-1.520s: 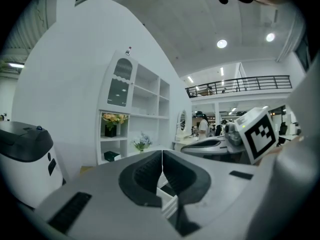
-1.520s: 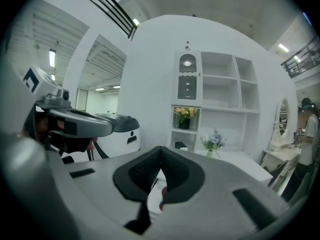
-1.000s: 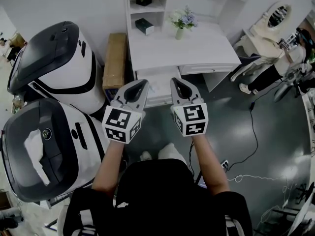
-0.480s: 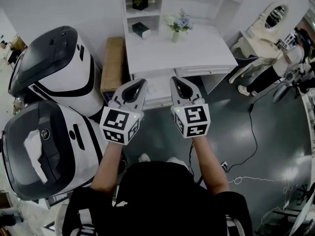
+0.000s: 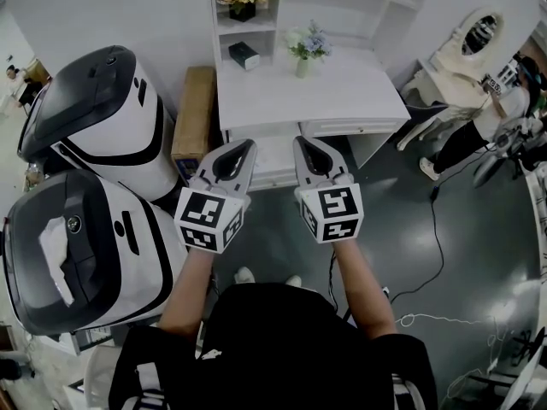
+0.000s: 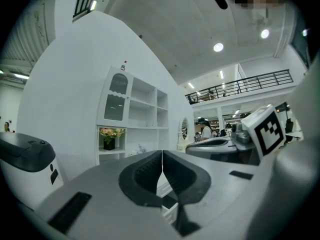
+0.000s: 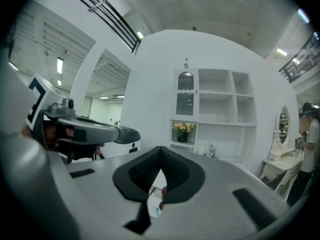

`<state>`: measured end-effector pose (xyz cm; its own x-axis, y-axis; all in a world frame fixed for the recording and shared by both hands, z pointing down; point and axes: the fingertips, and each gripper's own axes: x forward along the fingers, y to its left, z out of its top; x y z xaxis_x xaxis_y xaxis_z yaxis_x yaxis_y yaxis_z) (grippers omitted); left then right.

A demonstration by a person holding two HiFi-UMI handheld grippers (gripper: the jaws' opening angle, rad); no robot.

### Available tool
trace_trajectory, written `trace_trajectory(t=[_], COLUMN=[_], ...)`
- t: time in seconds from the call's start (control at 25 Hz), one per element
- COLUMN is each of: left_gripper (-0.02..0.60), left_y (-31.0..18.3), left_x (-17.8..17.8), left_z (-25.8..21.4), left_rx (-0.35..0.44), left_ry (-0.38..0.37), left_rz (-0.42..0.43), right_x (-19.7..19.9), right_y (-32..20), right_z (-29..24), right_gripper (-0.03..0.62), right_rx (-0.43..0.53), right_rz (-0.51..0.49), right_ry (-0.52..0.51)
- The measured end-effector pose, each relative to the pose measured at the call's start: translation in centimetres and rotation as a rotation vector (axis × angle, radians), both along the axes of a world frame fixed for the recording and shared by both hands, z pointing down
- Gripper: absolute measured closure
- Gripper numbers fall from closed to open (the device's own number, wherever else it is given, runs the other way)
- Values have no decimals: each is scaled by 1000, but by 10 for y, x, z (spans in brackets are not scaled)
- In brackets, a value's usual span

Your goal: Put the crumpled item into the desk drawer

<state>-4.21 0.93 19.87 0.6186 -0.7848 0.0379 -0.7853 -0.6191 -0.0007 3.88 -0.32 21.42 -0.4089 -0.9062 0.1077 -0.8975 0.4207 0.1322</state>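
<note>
Crumpled item (image 5: 55, 259), head view: white, creased, wadded like tissue. It lies on the dark top of the near white machine (image 5: 154, 254), far left. It's well apart from both grippers, off to the left of the L gripper (image 5: 246, 146) and touched by neither.

L gripper and R gripper (image 5: 301, 142) are side by side, both pointing at the white desk (image 5: 342, 92). The drawer (image 5: 273, 156) shows btwn them and looks pulled out a bit.

Print: L cube (image 5: 209, 219) and R cube (image 5: 332, 212) carry black-and-white square markers, no letters. The dark box (image 5: 244, 54) on the shelf has a label too small to read.

Left gripper view: jaws pressed together along a thin seam, nothing btwn them. Beyond is a shelf unit w/ a flower pot (image 6: 110, 136). R cube's marker shows at right.

Right gripper view: jaw tips meet, so closed and holding nothing. A small reddish bit shows through the gap lower down; can't tell what. L gripper sits at left, same shelves and flowers ahead.
</note>
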Motion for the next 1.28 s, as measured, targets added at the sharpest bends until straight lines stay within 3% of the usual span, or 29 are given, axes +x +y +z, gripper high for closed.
trace_trajectory(t=[0.68,1.28], left_gripper=[573,572], left_y=[14,17], left_x=[29,28], left_z=[8,7], left_rx=[-15,-8], left_ry=[3,-4], left_rz=[-39,-50], right_x=[21,17], right_y=[15,21], right_z=[-2,-1], right_gripper=[599,599], right_rx=[5,8], right_rz=[-47,-64], right_ry=[-12,-2])
